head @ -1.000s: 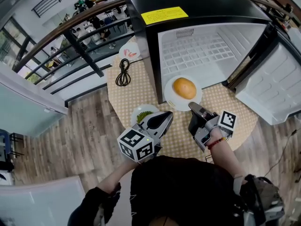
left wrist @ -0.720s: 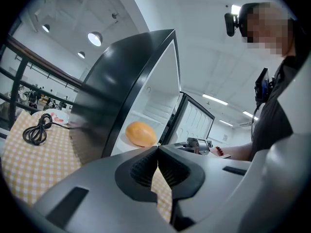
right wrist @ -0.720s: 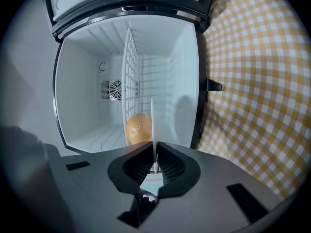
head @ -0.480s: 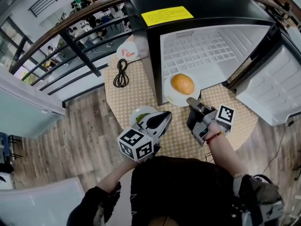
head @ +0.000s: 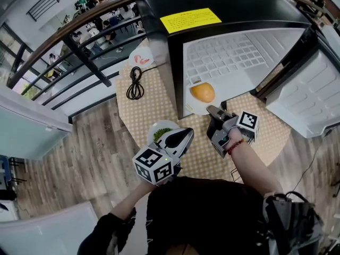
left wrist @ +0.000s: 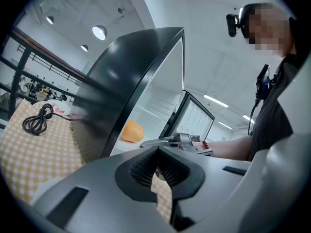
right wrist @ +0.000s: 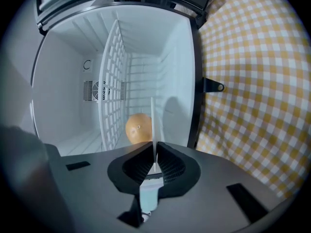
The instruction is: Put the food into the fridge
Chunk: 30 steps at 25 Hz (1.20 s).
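Note:
A white plate (head: 197, 107) carrying a round orange food (head: 203, 92) sits at the open fridge's (head: 239, 57) mouth. My right gripper (head: 210, 110) is shut on the plate's near rim. In the right gripper view the plate (right wrist: 152, 125) shows edge-on between the pads of my right gripper (right wrist: 154, 165), with the orange food (right wrist: 138, 127) beyond it inside the white cavity. My left gripper (head: 187, 134) hangs shut and holds nothing, just over a plate of green food (head: 158, 132). In the left gripper view, my left gripper's (left wrist: 156, 155) pads meet and the orange food (left wrist: 132, 131) lies ahead.
The fridge door (head: 313, 89) stands open to the right. A wire shelf (right wrist: 112, 81) divides the fridge's inside. On the checked tablecloth lie a coiled black cable (head: 134, 84) and a small plate with red bits (head: 141, 58). A railing runs beyond the table.
My right gripper has carried the plate with the orange food forward, from the cloth in front of the fridge into its opening. The left gripper has stayed put.

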Motion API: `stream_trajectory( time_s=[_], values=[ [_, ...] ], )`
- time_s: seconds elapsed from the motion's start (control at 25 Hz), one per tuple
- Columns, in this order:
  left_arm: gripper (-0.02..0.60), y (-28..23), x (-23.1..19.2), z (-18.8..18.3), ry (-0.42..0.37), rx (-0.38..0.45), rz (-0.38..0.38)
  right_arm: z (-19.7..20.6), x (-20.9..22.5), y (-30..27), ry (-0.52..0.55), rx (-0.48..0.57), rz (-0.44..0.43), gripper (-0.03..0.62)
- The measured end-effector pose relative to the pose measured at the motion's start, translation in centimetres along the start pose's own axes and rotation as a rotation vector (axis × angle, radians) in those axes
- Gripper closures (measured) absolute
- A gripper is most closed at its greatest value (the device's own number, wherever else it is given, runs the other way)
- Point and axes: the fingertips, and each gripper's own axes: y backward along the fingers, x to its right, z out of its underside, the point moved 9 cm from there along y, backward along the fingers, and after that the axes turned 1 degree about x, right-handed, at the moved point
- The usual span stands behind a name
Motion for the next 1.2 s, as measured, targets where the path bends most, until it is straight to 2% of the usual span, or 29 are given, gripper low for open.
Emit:
stream_trajectory(
  time_s=[0.24, 0.92, 1.2],
  values=[
    [0.571, -0.3, -0.9, 0.0, 0.022, 0.0, 0.013, -0.2, -0.5, -2.0, 0.024, 0.023, 0.058, 0.563],
    [0.571, -0.5, -2.5, -0.1, 0.054, 0.035, 0.008, -1.1, -0.6, -4.7, 0.041, 0.038, 0.146, 0.562],
    [0.571, -0.6, -2.6, 0.2, 0.055, 0.027, 0.009, -1.5, -1.3, -5.8, 0.16, 0.007, 0.215, 0.562]
  ],
)
